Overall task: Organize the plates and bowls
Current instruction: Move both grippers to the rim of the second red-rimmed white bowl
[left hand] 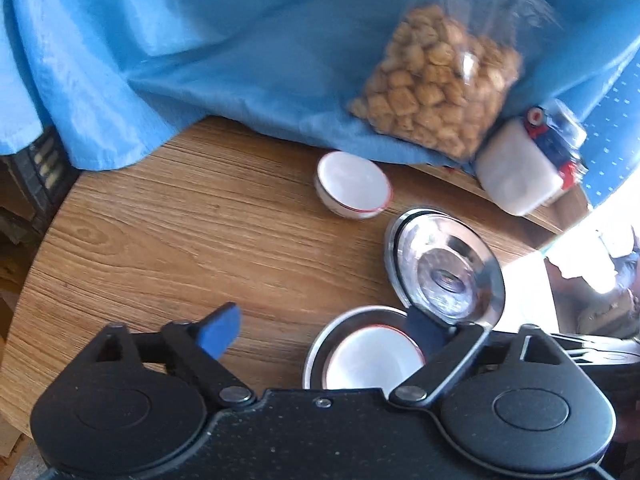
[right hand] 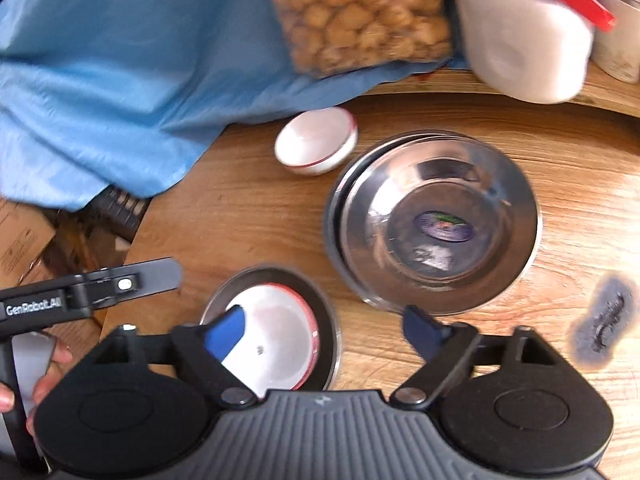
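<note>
Left hand-held gripper (left hand: 324, 330): jaws spread wide, nothing between them; its right blue pad overlaps the near rim of the steel stack in view, contact not determinable. Right hand-held gripper (right hand: 322, 330): jaws likewise spread, empty, hovering over the round wood-grain worktop (right hand: 248, 216); the left unit's black finger enters this view from the left edge.

Directly below both grippers: shallow stainless-steel plate (right hand: 328, 320) holding one white enamel bowl with a red rim (right hand: 276, 336), upright, seated inside it, nothing visible inside the bowl. Same pair in left view: plate (left hand: 316, 344), bowl (left hand: 372, 360).

Just beyond: stack of shiny stainless-steel plates (right hand: 436, 216), nested slightly offset, top one with an oval sticker at its centre, otherwise bare. Left view (left hand: 444, 264).

Farther back, near the stack but apart from it: second white red-rimmed bowl (right hand: 316, 142), (left hand: 352, 184), alone on the worktop, tilted, interior bare.

Behind: crumpled blue cloth (left hand: 180, 60); clear plastic bag of tan puffed snacks (left hand: 432, 84) resting on the cloth; white plastic jar with a blue-and-red label (left hand: 524, 168) beside the bag, contents not readable
</note>
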A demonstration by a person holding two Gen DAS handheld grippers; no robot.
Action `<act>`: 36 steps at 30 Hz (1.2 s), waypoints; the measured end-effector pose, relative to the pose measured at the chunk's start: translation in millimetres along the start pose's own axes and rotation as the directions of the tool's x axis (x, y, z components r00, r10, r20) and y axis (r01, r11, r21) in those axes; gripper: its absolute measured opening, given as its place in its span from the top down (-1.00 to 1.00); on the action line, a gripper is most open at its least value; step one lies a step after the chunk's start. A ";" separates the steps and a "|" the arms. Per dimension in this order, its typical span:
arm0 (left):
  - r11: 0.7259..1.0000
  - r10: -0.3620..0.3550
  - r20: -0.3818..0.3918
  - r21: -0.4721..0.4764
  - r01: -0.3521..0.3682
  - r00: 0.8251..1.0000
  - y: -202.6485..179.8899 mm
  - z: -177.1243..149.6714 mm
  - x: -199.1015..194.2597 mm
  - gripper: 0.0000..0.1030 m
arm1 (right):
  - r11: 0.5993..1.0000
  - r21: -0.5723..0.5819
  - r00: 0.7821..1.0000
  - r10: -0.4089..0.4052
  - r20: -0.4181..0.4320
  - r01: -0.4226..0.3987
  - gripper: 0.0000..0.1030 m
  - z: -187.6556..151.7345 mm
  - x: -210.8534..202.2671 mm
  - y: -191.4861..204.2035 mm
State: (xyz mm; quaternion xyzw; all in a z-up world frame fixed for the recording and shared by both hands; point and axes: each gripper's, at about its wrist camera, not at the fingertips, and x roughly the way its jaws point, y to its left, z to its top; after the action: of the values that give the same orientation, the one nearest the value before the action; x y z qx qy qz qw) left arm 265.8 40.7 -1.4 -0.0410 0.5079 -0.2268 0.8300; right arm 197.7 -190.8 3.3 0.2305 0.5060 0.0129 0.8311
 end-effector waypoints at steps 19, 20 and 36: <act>0.992 0.119 -0.027 -0.040 -0.120 0.993 29.4 35.4 37.2 -0.98 | 0.998 -0.003 0.997 -0.066 0.032 0.066 -1.00 15.6 16.7 -3.4; 0.992 0.112 -0.036 -0.045 -0.114 0.993 30.8 39.0 41.0 -0.98 | 0.997 -0.013 0.996 -0.078 0.036 0.079 -1.00 18.6 17.8 -2.8; 0.997 0.073 -0.077 -0.029 -0.076 0.994 31.6 105.7 120.8 -0.98 | 0.940 -0.183 0.951 -0.258 0.169 0.287 -0.99 91.0 63.5 13.4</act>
State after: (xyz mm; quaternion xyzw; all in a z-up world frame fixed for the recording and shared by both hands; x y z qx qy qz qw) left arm 413.5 1.3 -59.6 -0.0269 0.5438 -0.1889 0.8173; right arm 308.6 -196.4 -9.6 0.0713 0.4684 -0.0669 0.8781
